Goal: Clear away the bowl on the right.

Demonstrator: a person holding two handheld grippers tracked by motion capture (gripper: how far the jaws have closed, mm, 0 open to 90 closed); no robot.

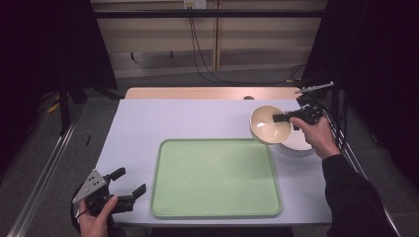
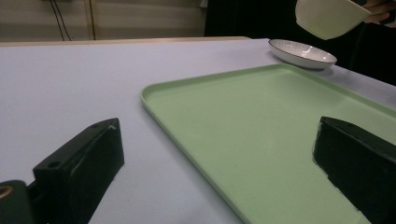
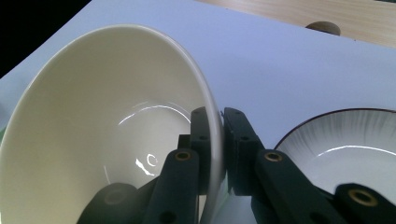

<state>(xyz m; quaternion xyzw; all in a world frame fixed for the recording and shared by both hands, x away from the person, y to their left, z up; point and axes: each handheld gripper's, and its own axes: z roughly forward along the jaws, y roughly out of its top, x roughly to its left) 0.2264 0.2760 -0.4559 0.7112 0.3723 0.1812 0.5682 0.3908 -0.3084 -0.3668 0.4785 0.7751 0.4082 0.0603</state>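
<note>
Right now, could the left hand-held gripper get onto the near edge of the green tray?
Probably yes: the left hand-held gripper is open beside the green tray, with bare table between them.

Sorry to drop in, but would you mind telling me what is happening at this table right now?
A person works with a handheld gripper in each hand. The right gripper is clamped on the rim of a cream bowl, holding it tilted in the air above a shallower striped plate at the table's right side. The left gripper is open, holding nothing, near the table's front left corner. An empty green tray lies in the middle of the table.
</note>
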